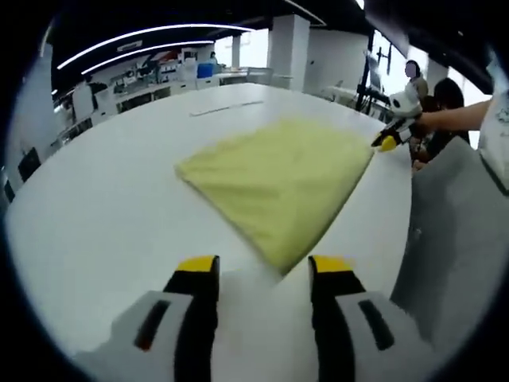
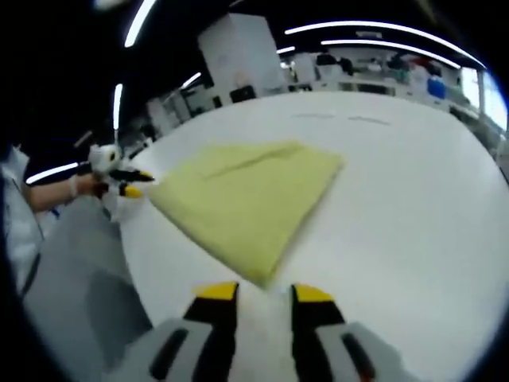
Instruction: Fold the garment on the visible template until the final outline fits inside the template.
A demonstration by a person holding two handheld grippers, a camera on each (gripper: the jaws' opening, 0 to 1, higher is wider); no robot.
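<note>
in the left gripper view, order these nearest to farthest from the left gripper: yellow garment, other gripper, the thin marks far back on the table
1. yellow garment: its corner lies just ahead of the left gripper.
2. right gripper: upper right, at the garment's far corner.
3. thin marks: farther back on the white table.

Both views are brightly and evenly lit from long ceiling strip lights (image 1: 151, 36), with added daylight seen through windows (image 1: 258, 48) at the far end; the white table (image 1: 103, 199) is slightly washed out and almost no shadows are cast. Strong fisheye bending is seen toward the edges. Soft motion blur is noted throughout, worst on the yellow garment (image 2: 246, 195) edges in the right gripper view.
</note>
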